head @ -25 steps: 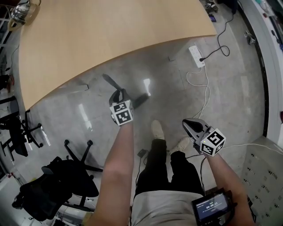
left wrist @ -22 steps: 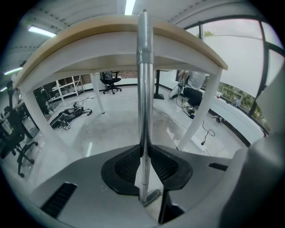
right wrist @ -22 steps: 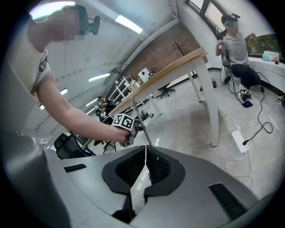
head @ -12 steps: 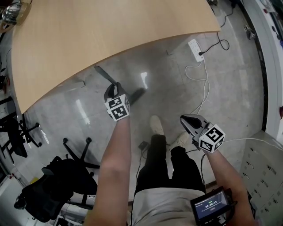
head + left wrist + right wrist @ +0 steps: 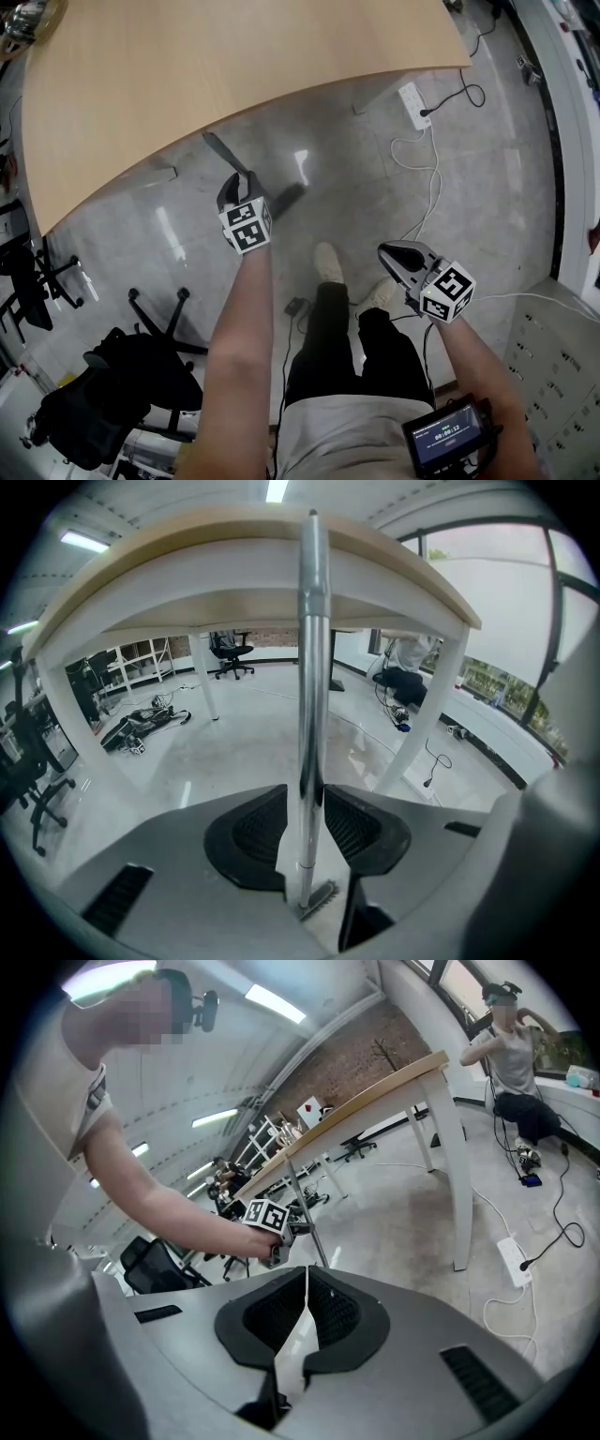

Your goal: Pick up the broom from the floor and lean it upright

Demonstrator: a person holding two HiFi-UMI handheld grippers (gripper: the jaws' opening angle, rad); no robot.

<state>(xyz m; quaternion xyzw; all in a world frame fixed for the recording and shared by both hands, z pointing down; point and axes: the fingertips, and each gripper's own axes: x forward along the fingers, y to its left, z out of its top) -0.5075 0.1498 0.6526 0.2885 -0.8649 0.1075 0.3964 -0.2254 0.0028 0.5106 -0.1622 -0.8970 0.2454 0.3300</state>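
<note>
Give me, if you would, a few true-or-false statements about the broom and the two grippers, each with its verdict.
1. The broom handle stands between the left gripper's jaws. True; those jaws have just been opening, with the handle between them.
2. The right gripper grips the broom handle. False: its jaws are together on nothing, away from the handle.
3. The broom lies flat on the floor. False: it stands upright, its top against the edge of the table.
4. A white power strip lies on the floor. True.
</note>
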